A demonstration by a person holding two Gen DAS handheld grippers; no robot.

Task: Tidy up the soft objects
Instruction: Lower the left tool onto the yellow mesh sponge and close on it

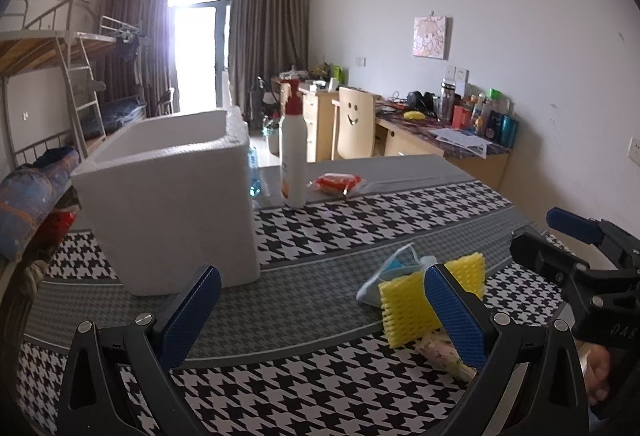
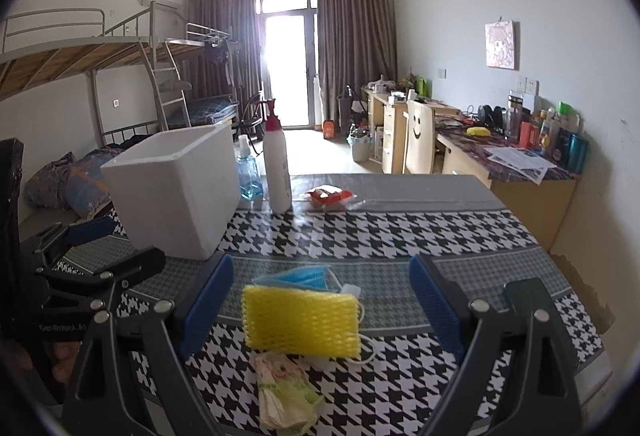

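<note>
A yellow foam net (image 2: 300,320) lies on the houndstooth tablecloth (image 2: 400,236), on top of a blue face mask (image 2: 300,276). A small tissue pack (image 2: 284,388) sits just in front of them. My right gripper (image 2: 320,262) hovers over this pile, open, its blue pads apart from the net. My left gripper (image 1: 322,272) is open with nothing in it, and the foam net (image 1: 404,312) shows behind its right finger (image 1: 456,316). An open-topped white foam box (image 1: 168,204) stands to the left. Each gripper shows at the edge of the other's view.
A tall white bottle with a red pump (image 2: 278,168), a blue-liquid bottle (image 2: 248,176) and a red packet (image 2: 330,196) stand at the table's far side. A bunk bed with bedding (image 2: 72,180) is on the left. A cluttered desk (image 2: 516,156) runs along the right wall.
</note>
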